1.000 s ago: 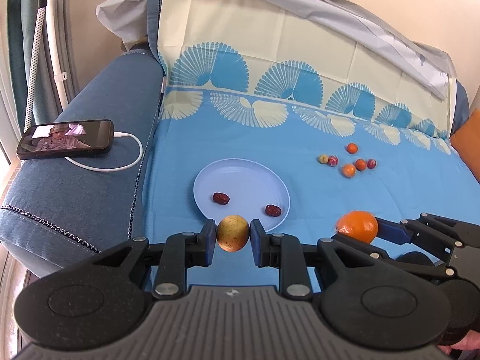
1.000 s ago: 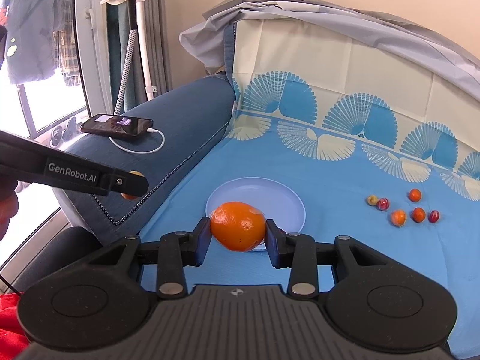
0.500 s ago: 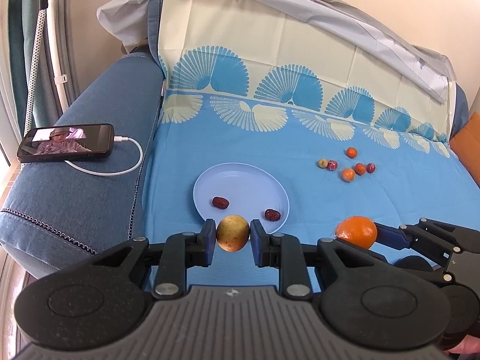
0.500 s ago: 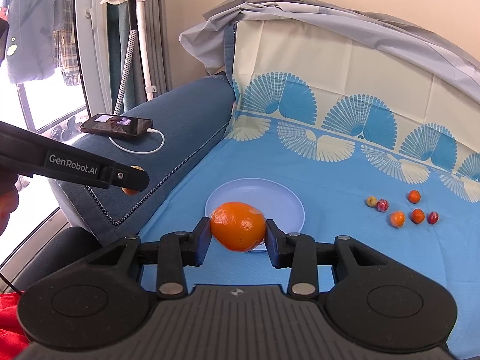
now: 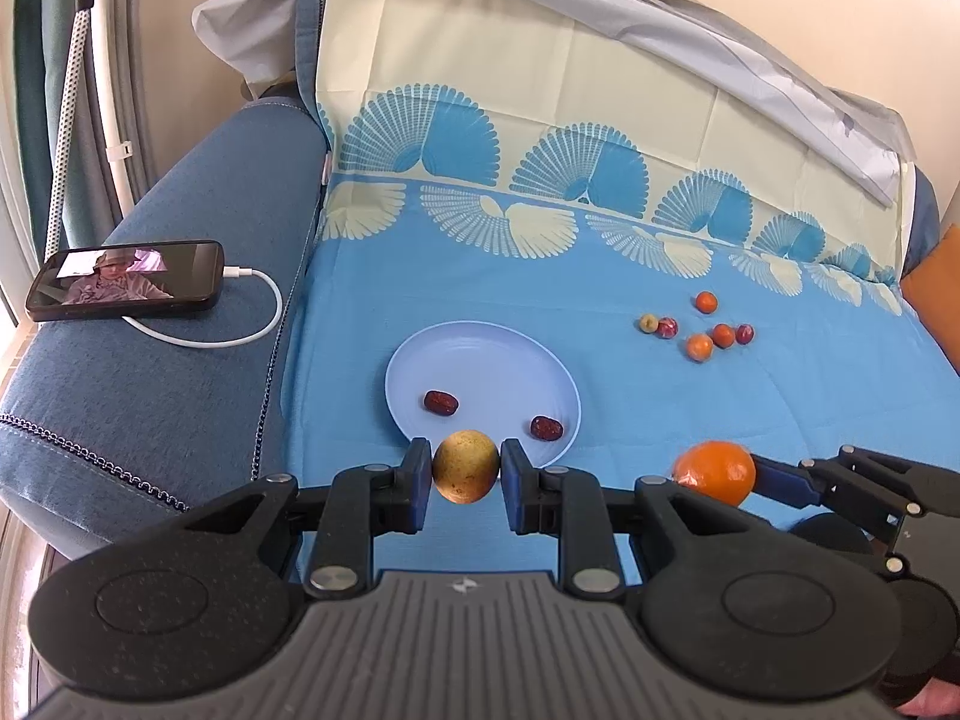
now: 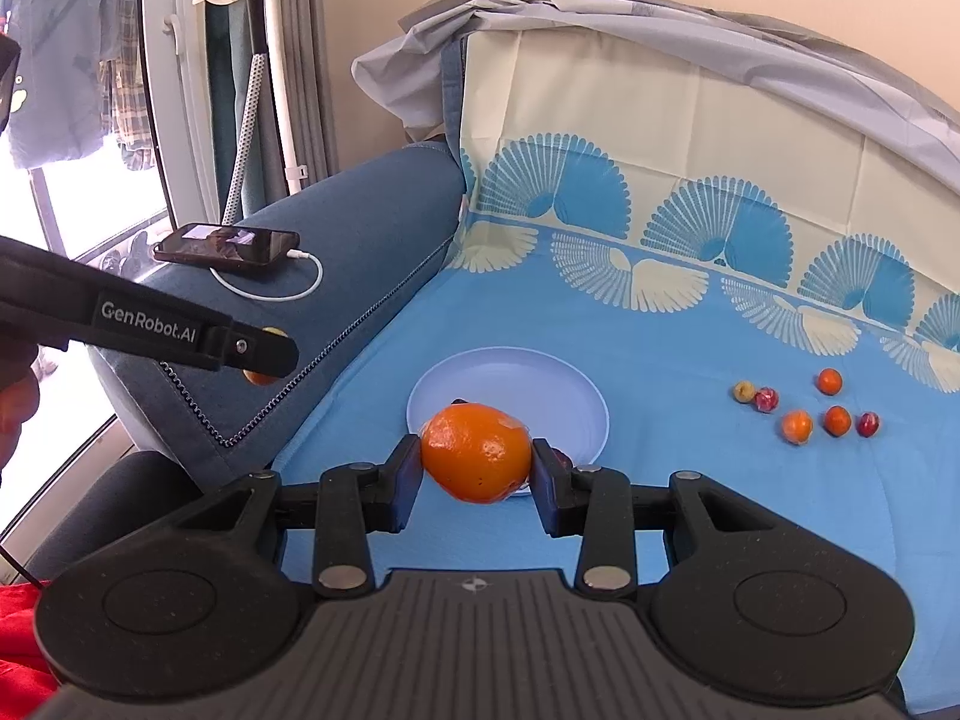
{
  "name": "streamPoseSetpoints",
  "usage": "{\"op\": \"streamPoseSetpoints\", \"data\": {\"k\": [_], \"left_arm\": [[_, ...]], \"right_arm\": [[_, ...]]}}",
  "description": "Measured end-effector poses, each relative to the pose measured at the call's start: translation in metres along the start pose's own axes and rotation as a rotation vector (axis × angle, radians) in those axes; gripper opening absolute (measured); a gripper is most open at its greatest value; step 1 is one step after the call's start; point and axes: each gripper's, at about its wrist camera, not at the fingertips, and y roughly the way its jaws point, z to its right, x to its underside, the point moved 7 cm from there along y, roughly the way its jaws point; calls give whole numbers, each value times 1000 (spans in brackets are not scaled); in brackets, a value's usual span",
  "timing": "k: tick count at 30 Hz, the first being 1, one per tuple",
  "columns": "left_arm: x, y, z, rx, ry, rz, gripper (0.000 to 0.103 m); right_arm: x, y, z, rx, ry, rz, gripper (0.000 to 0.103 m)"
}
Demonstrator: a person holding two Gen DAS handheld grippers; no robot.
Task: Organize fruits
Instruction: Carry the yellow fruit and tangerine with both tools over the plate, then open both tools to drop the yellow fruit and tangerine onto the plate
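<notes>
Your left gripper point(image 5: 465, 468) — jaws narrow, clamped on the yellow fruit point(image 5: 465, 467), lower centre | your right gripper point(image 6: 475, 461) — jaws wider, clamped on the orange point(image 6: 475, 459).

- Left wrist camera: sits behind my left fingers point(image 5: 414, 486), tilted down over the sofa seat, facing the backrest; plate point(image 5: 480, 354) close ahead.
- Right wrist camera: same mount behind my right fingers point(image 6: 405, 483), angled leftward toward the armrest point(image 6: 360, 228).
- Shared: plate point(image 6: 516, 372), phone point(image 5: 126, 279), loose small fruits point(image 6: 798, 425).
</notes>
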Motion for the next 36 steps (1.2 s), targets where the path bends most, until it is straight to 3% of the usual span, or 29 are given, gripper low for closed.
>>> {"op": "streamPoseSetpoints", "data": {"k": [20,36], "left_arm": [[-31,47,3,19,-24,2,27],[-43,150,-12,-11,2,-106,27]], "right_arm": [[-5,45,18,33,37,-45,40],[3,142,52,60,46,-149,40]]}}
